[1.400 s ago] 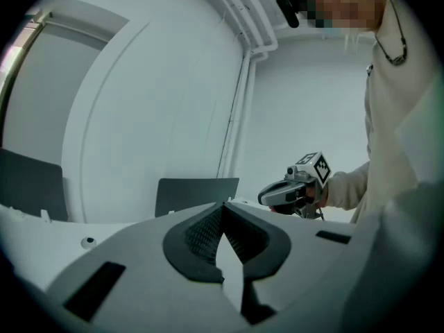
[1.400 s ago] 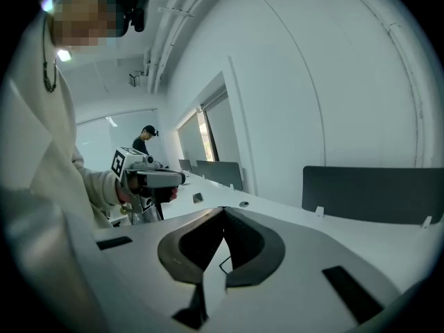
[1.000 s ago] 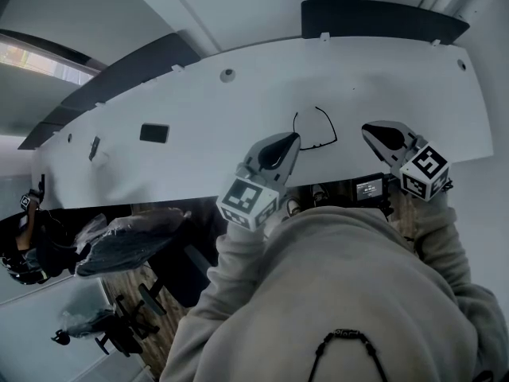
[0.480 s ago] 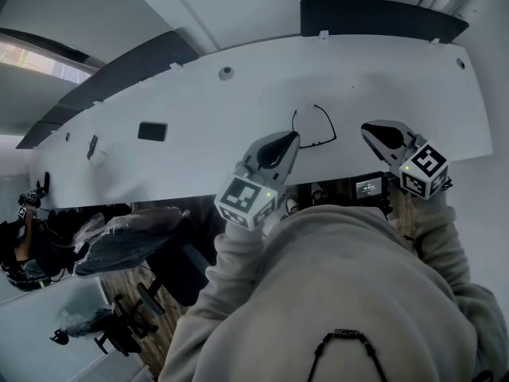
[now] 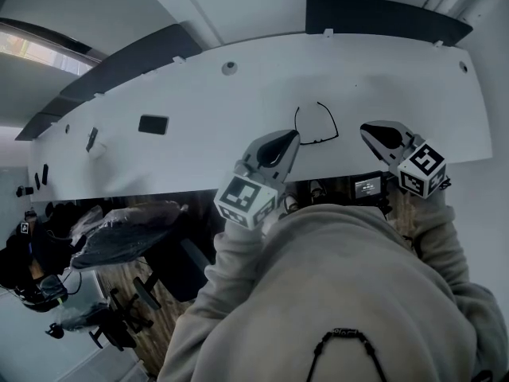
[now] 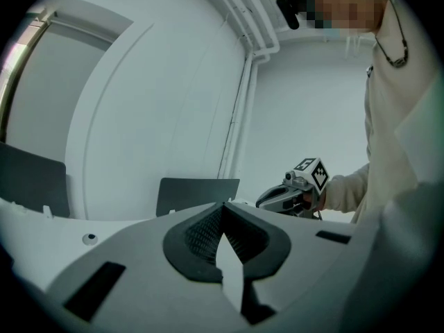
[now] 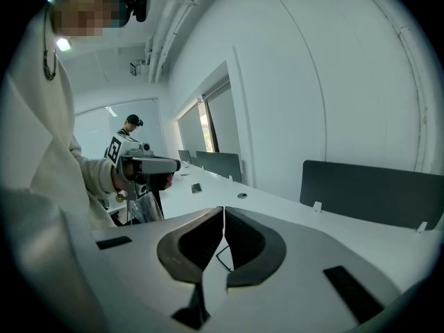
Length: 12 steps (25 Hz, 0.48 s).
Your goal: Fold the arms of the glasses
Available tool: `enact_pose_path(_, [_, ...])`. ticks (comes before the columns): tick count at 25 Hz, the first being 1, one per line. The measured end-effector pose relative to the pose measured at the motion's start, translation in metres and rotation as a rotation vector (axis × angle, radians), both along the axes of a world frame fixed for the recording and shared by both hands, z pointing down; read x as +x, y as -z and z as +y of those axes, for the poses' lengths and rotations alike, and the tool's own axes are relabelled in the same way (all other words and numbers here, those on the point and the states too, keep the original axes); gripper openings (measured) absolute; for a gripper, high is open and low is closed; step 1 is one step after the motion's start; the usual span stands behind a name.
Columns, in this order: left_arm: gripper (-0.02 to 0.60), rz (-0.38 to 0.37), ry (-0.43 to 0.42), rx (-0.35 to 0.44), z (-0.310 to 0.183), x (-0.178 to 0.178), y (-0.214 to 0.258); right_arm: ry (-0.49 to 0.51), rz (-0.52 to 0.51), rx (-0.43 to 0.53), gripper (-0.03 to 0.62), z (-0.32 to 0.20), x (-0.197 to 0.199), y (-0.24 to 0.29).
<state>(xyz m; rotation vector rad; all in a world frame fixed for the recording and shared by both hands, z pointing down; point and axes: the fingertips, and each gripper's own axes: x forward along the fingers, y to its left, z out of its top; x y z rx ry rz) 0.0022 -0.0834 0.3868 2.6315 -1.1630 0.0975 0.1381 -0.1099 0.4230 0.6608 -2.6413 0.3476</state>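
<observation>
Glasses (image 5: 316,124) lay seemingly unfolded on the table (image 5: 199,110), one o'clock of the left tool (image 5: 288,140), nine o'clock of the right tool (image 5: 372,130); both, closed and empty, flanked them, probably for folding.

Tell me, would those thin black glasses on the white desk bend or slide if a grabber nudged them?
The glasses look like thin wire, so probably light and easily bent. On the smooth white desk they would likely slide rather than stay put. Their arms seem to stand open, so a push might swing one on its hinge.
</observation>
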Motion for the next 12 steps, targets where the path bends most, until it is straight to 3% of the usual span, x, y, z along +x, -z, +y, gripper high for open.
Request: enact_pose_path(12, [0.005,0.009,0.042,-0.006,0.01,-0.019,-0.002,0.064,0.041,-0.022,0.023,-0.002,-0.017,-0.013])
